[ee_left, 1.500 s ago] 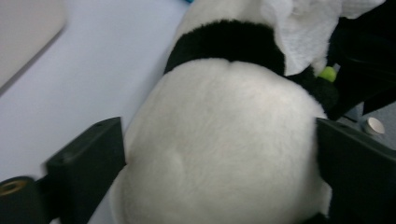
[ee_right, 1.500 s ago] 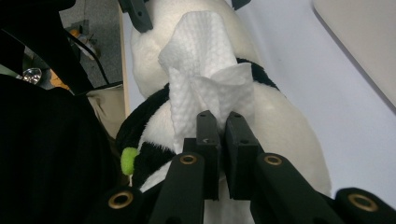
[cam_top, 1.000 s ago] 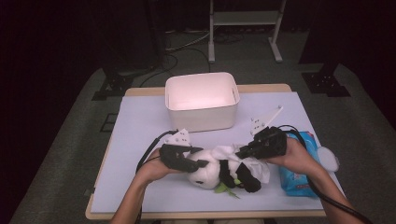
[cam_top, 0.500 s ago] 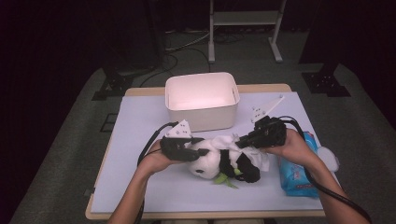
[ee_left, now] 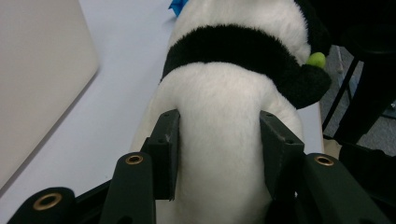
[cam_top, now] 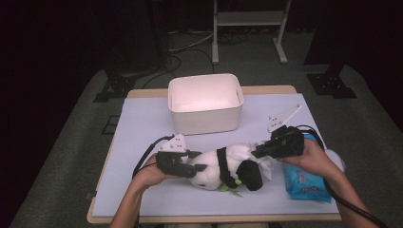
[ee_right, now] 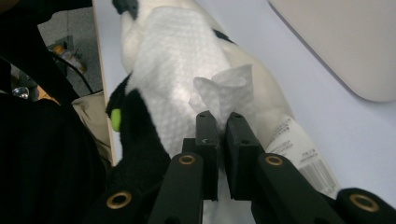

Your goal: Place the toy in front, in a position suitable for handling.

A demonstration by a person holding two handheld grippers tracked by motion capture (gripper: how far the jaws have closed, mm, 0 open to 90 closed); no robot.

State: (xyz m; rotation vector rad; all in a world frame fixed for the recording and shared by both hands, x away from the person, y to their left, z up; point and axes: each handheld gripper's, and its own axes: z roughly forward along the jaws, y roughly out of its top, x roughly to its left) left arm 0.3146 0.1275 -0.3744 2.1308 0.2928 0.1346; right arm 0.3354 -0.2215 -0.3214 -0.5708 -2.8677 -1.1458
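Note:
A black-and-white panda plush [cam_top: 223, 166] lies on its side on the pale mat near the table's front edge. My left gripper [cam_top: 197, 167] grips its white end, and in the left gripper view both pads [ee_left: 163, 144] press into the fur of the panda [ee_left: 224, 93]. Those jaws have just been opening slightly, with the plush still between them. My right gripper [cam_top: 254, 153] comes in from the right, shut on a bunched fold of a white wipe [ee_right: 177, 56]. The wipe is spread over the panda's body, and the right gripper [ee_right: 219, 119] pinches its near edge.
A white rectangular bin [cam_top: 204, 116] stands open behind the plush at mid-table. A blue pack of wipes [cam_top: 302, 183] lies at the front right beside my right hand. The mat [cam_top: 142, 123] is bare to the left. A sewn-in label [ee_right: 299, 144] trails from the plush.
The plush and both grippers have shifted slightly; the right gripper with the wipe moved left onto the panda's body, away from the blue pack. The left gripper keeps its grip on the white end.

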